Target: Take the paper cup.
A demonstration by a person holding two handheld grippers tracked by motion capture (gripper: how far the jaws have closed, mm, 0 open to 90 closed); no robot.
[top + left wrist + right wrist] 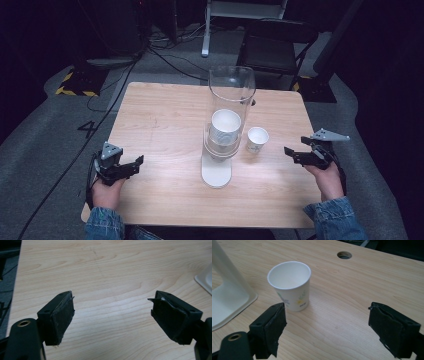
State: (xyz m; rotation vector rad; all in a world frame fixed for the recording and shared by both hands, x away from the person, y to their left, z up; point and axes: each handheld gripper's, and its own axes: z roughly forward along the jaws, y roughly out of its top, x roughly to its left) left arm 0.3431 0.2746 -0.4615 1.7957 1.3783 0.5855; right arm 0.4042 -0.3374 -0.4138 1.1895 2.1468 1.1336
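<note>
A white paper cup [257, 139] with a small flower print stands upright on the wooden table [165, 120], just right of a clear tube cup dispenser [227, 120] that holds a stack of white cups. My right gripper [295, 154] hovers open over the table's right edge, apart from the cup [290, 285], with nothing between its jaws [325, 322]. Near the front left corner my left gripper [134, 165] is open and empty, bare wood between its jaws [112, 312].
The dispenser's white base [216, 172] rests at the table's middle front; its edge [203, 281] lies far right in the left gripper view. A round cable hole [344, 255] is behind the cup. A black chair [272, 47] and floor cables sit beyond the table.
</note>
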